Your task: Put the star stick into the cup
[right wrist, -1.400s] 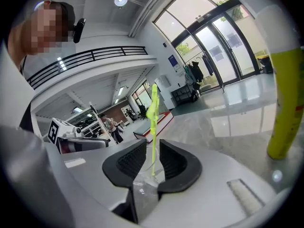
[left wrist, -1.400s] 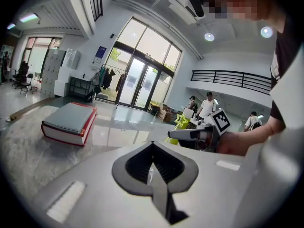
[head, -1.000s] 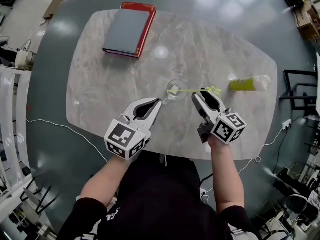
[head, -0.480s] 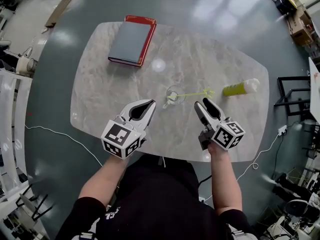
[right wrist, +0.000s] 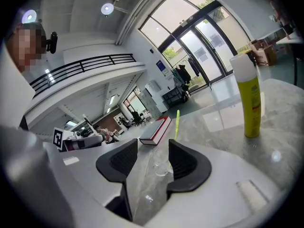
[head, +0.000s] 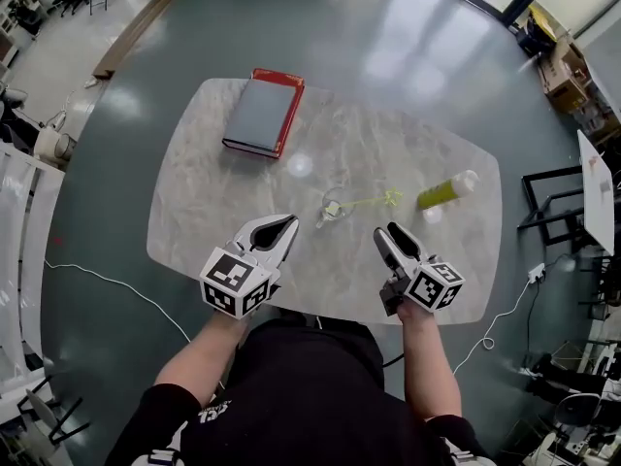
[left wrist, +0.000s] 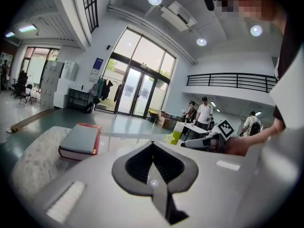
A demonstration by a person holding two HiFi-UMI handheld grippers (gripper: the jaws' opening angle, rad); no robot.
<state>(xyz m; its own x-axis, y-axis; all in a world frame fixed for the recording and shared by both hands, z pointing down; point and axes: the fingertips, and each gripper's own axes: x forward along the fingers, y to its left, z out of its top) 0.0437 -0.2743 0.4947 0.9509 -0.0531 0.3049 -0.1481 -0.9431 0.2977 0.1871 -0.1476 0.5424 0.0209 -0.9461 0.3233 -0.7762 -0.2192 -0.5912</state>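
Observation:
The clear cup (head: pixel 333 207) stands mid-table with the yellow-green star stick (head: pixel 374 201) leaning in it, star end to the right. In the right gripper view the stick (right wrist: pixel 176 125) rises from the cup (right wrist: pixel 159 167), seen well beyond the jaws. My right gripper (head: pixel 392 240) hangs near the table's front edge, right of the cup, jaws wide and closing slightly, nothing between them. My left gripper (head: pixel 282 229) is left of the cup, apart from it, shut and empty. In the left gripper view its jaws (left wrist: pixel 152 144) meet at the tip, with the star (left wrist: pixel 169 137) beyond.
A grey book with a red cover (head: pixel 262 115) lies at the table's far left. A yellow bottle (head: pixel 444 190) stands right of the star. The marble table (head: pixel 213 212) sits on a grey floor; a cable (head: pixel 116 284) trails at the left.
Both grippers have drawn back from the cup toward the table's front edge. The head view has pulled away, showing more floor. The stick stays in the cup.

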